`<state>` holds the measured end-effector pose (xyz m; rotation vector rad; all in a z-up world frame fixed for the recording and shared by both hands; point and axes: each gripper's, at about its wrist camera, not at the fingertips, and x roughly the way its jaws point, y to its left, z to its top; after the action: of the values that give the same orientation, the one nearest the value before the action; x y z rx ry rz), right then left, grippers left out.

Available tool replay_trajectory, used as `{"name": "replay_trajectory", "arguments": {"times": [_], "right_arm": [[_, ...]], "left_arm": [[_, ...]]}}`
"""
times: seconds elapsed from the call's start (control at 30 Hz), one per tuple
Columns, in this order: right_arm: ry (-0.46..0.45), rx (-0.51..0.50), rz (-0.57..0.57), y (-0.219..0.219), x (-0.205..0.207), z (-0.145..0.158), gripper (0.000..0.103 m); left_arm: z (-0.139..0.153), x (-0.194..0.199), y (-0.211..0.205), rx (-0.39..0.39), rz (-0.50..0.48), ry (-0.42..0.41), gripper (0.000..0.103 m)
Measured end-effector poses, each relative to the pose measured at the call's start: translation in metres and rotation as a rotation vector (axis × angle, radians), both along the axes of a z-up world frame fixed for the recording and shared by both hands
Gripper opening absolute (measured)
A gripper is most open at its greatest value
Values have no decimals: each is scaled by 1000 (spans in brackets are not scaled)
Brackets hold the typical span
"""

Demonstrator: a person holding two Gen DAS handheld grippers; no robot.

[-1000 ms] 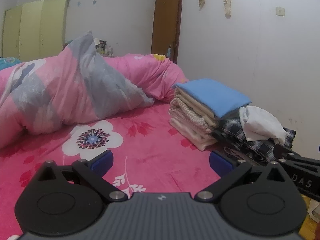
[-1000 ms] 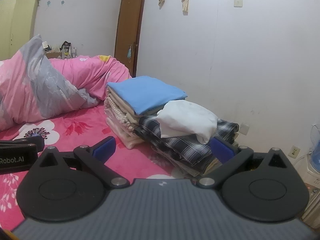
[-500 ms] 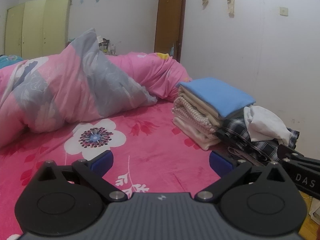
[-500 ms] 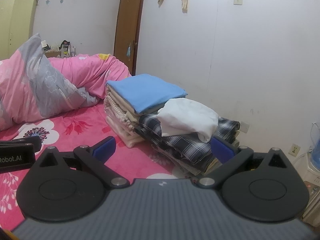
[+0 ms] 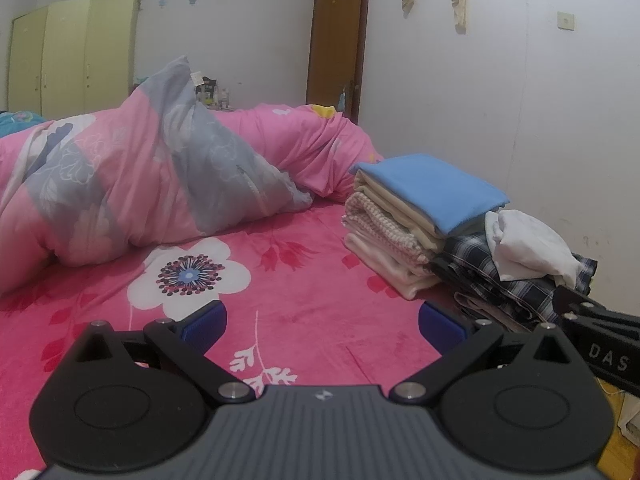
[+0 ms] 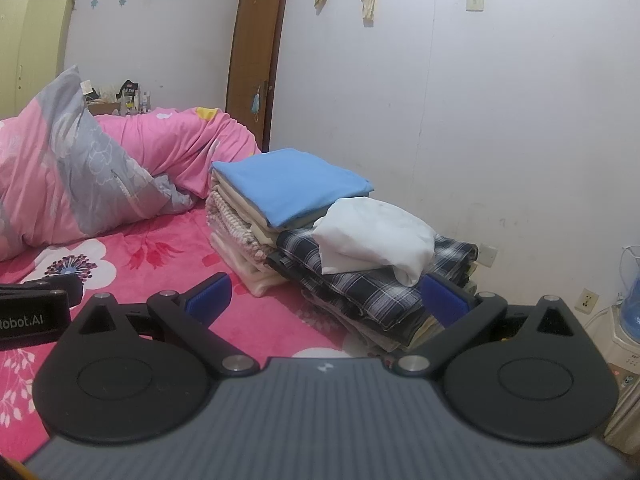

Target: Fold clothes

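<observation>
Over the last second both claws had drifted only slightly, the piles sliding a little rightward in the left view, so no garment was yet in hand. The left claw [image 5: 322, 318] stood spread wide and empty above the pink sheet [image 5: 280, 280]; ahead and to its right lay the folded stack [image 5: 404, 216]. The right claw [image 6: 326, 294] gaped too, the white garment [image 6: 376, 240] on the plaid pile [image 6: 360, 284] just ahead, perhaps unfolded; the pile's near edge was hidden behind its fingers

The left gripper [image 5: 322, 322] is held agape above the sheet [image 5: 304, 292]; folded clothes [image 5: 416, 216] are stacked rightward.
</observation>
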<state>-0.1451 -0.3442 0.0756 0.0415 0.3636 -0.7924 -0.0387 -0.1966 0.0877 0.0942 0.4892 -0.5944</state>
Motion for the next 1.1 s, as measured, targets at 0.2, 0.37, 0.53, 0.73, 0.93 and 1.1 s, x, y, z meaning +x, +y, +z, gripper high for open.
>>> {"name": "replay_trajectory", "arguments": {"times": [0.2, 0.37, 0.53, 0.73, 0.93, 1.1], "right_arm": [[-2, -3, -4, 0, 0, 1, 102], [-5, -4, -8, -2, -1, 1, 102], [-7, -4, -9, -1, -2, 2, 102], [-7, -7, -10, 0, -1, 2, 102], [-7, -10, -11, 1, -1, 2, 102], [-6, -12, -9, 2, -1, 3, 102]], "left_arm": [[0, -1, -1, 2, -3, -1, 103], [0, -1, -2, 6, -5, -2, 103], [0, -1, -2, 7, -5, -3, 103], [0, -2, -3, 9, -3, -1, 103], [0, -2, -2, 8, -3, -2, 103], [0, -2, -2, 8, -3, -3, 103]]}}
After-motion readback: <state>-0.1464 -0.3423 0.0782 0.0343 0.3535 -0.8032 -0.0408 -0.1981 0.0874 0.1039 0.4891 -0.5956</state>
